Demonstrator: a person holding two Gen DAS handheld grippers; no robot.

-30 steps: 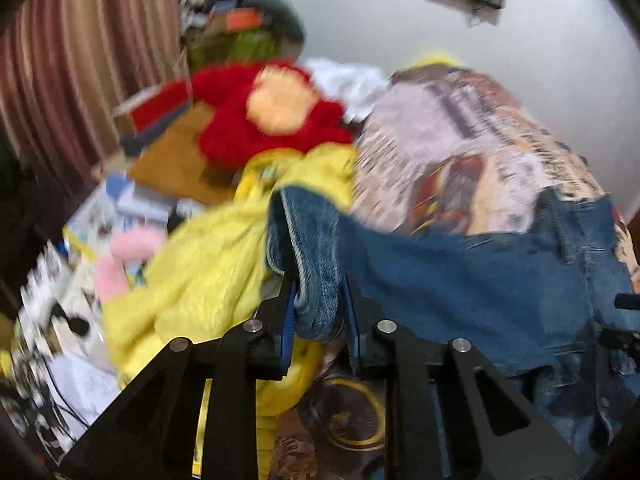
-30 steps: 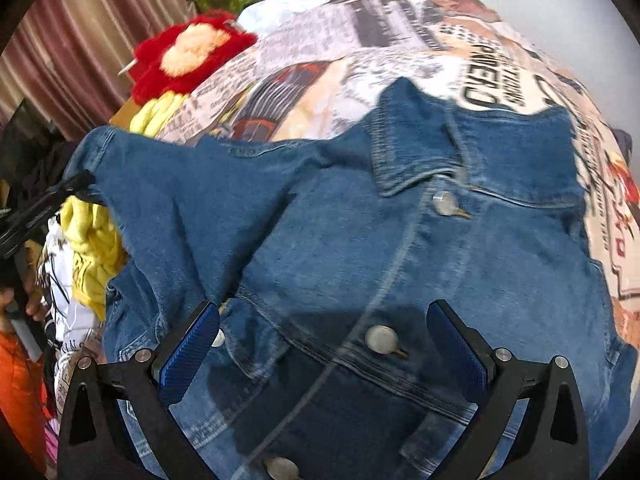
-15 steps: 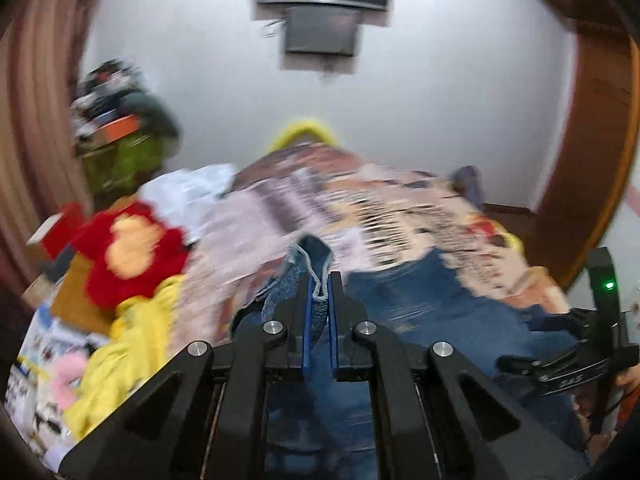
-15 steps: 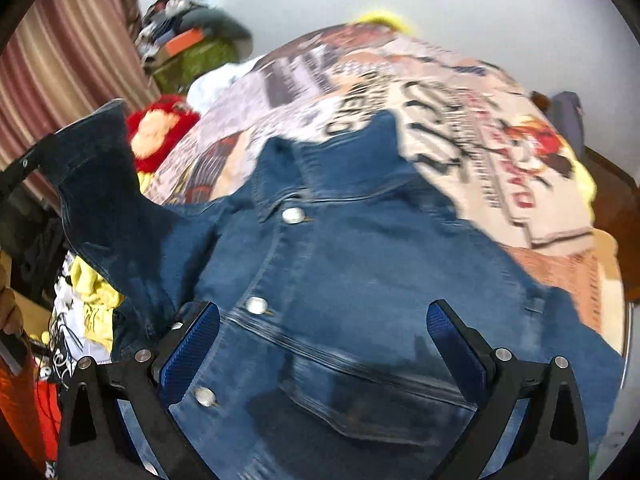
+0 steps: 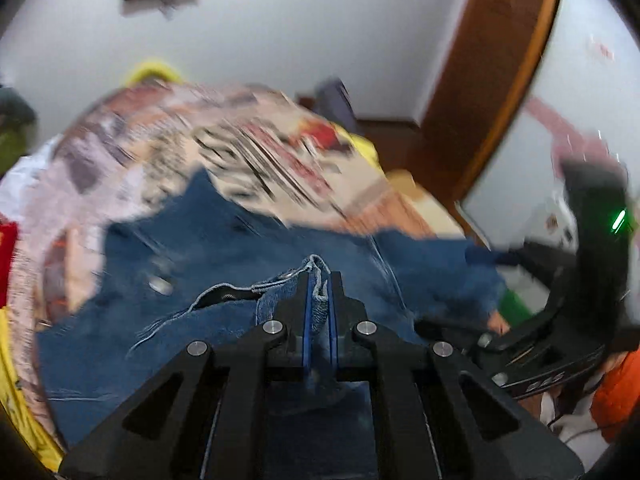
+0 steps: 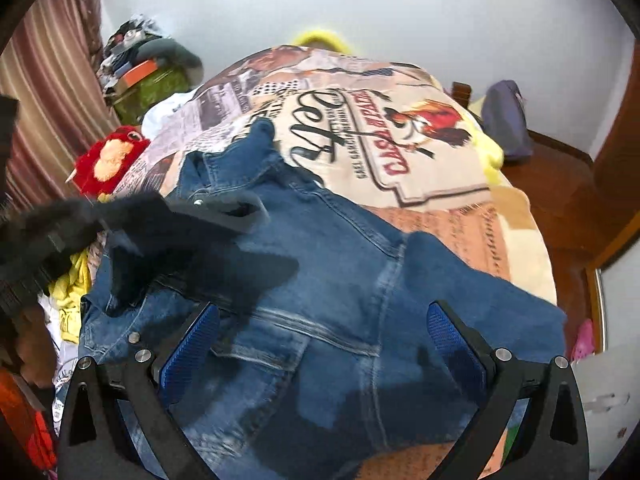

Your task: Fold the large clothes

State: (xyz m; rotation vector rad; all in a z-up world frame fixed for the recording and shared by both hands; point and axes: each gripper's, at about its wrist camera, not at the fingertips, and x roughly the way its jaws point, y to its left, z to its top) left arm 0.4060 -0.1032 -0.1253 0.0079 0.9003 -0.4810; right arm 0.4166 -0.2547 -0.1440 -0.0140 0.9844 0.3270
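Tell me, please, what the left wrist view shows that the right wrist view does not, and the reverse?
Only the left wrist view shows the left gripper shut on a frayed edge of the denim jacket, and the right gripper's body with its green light. Only the right wrist view shows the right gripper open above the jacket, the red plush toy, the striped curtain and the readable print on the bedspread. Both show the jacket spread on the bedspread, the white wall and the wooden door frame.
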